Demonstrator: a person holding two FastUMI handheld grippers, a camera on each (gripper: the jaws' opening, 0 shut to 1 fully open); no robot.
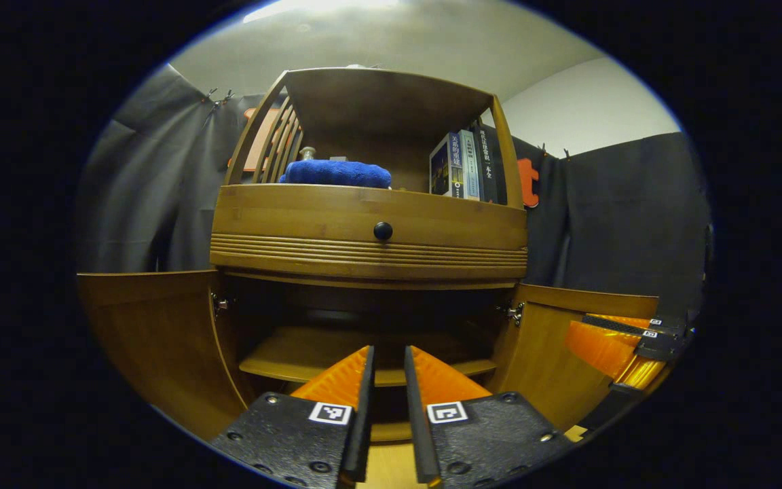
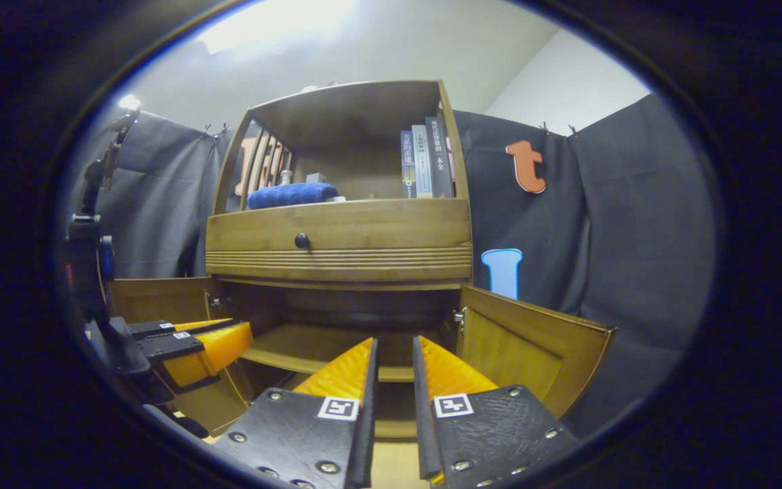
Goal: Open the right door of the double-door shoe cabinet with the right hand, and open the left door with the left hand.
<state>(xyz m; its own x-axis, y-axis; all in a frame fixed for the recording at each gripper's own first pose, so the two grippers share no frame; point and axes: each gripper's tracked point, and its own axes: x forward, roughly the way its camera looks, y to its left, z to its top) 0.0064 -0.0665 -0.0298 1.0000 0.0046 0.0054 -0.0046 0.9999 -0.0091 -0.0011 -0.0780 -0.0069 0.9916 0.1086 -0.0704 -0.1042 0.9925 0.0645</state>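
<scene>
A: Nearest you, your left gripper (image 1: 389, 360) has its fingers nearly pressed together, a thin gap between them, pinching nothing. Your right gripper (image 2: 395, 353) is the same: a narrow slit, nothing in it.

B: And where do they point?

A: Each aims into the open lower bay of the shoe cabinet (image 2: 337, 251), toward the inner shelf (image 1: 296, 356). In the left gripper view your right gripper sits at the right edge, just in front of the right door (image 1: 547, 353).

B: The doors?

A: Both swung outward. The left door (image 1: 153, 339) stands wide at the cabinet's left edge, the right door (image 2: 527, 346) at its right edge.

B: Farther up?

A: A drawer front with a black knob (image 1: 383, 231). On the open top shelf, a blue cloth (image 1: 337, 173) lies toward the left corner and books (image 1: 466, 166) stand against the right side.
</scene>
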